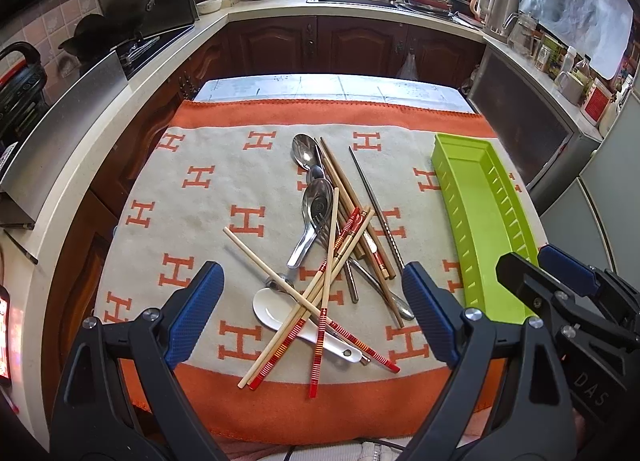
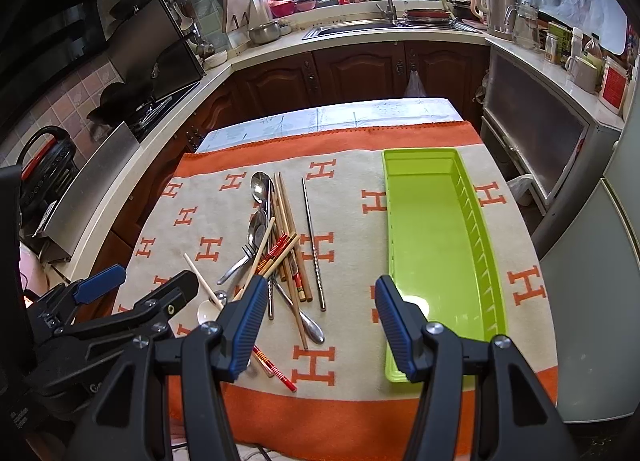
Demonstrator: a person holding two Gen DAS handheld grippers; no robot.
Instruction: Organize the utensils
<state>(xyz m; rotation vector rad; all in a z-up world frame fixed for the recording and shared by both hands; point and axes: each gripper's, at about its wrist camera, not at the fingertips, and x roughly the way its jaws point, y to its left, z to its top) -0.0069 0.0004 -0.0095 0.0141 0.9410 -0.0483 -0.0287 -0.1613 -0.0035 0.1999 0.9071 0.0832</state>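
Two spread, empty hand-held grippers face one green tray, one white spoon.

The white spoon sits half hidden behind the left gripper.

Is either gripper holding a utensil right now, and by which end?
Nothing held: left gripper and right gripper are both open above the blanket.
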